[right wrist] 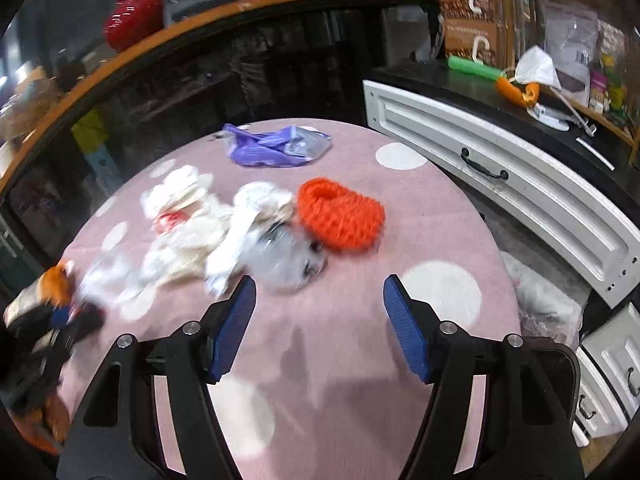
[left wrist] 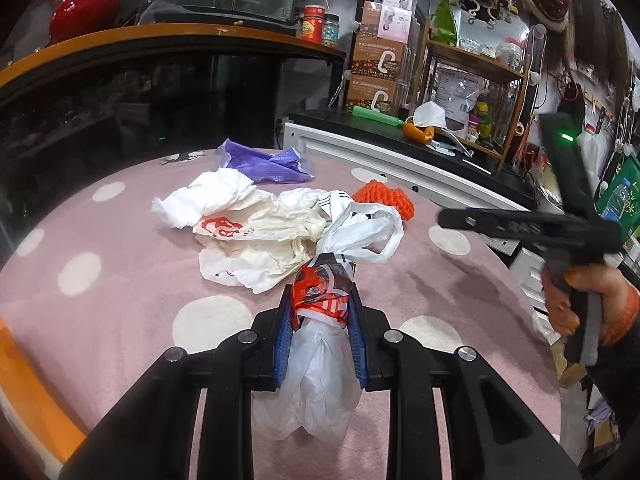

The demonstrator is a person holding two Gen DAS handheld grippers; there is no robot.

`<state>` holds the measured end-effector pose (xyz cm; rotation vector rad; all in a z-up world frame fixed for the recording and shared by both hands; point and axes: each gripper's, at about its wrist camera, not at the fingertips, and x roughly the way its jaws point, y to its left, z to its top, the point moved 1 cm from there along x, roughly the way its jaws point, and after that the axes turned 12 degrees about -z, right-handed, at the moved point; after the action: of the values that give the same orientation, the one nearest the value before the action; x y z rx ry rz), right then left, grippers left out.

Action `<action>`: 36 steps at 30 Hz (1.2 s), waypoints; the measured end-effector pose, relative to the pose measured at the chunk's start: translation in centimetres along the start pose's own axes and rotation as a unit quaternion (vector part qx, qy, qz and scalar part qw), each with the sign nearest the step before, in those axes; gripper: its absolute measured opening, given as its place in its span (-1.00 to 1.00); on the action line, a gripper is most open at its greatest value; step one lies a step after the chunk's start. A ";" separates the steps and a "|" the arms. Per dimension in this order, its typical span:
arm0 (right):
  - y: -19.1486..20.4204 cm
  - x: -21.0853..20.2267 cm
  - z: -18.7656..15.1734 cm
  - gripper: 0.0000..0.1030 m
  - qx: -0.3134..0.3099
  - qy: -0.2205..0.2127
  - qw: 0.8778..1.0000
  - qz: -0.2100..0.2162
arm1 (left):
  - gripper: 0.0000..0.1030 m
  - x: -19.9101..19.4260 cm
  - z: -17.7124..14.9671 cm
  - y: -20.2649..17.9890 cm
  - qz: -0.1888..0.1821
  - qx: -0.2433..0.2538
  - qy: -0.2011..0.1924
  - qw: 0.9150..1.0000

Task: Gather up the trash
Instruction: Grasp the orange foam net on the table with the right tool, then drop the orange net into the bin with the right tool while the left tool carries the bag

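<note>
Left claw clamps a printed plastic bag; right claw gapes above the table.

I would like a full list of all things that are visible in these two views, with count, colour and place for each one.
table: 1, pink with white dots, under everything
printed plastic bag: 1, white with red and black print, clamped in the left tongs
crumpled bags and paper: a pile, white and cream with red print, table middle
purple bag: 1, purple, far table edge
orange net: 1, orange, right of the pile
red vase: 1, red, counter at back left
face mask: 1, white, black shelf at right
white drawers: white, right of table
left tongs: shut on bag
right tongs: open, above table
</note>
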<state>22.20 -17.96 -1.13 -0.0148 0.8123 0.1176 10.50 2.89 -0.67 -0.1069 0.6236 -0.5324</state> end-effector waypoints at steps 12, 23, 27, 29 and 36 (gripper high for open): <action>-0.2 8.6 3.8 -0.49 0.060 0.068 0.996 0.004 | -0.51 0.2 -0.7 1.1 -0.020 -0.025 0.007 0.999; -3.2 2.2 1.0 -0.79 0.065 0.000 0.998 -0.015 | -0.51 0.6 -1.1 0.7 -0.030 -0.025 0.012 0.999; -5.0 -1.1 -1.3 -0.79 0.071 -0.012 0.997 -0.011 | -0.51 0.7 -1.3 0.5 -0.027 -0.019 0.006 0.999; -5.9 -2.5 -2.6 -0.79 0.073 -0.015 0.997 -0.008 | -0.51 0.8 -1.3 0.5 -0.028 -0.021 0.005 0.999; -9.2 -7.1 -7.5 -0.79 0.085 -0.025 0.996 -0.013 | -0.51 0.8 -1.0 -1.4 -0.034 -0.001 0.003 0.999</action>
<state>12.99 -28.29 -1.40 0.1378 0.7691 0.0229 9.83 1.33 -1.52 -0.1281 0.6285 -0.5993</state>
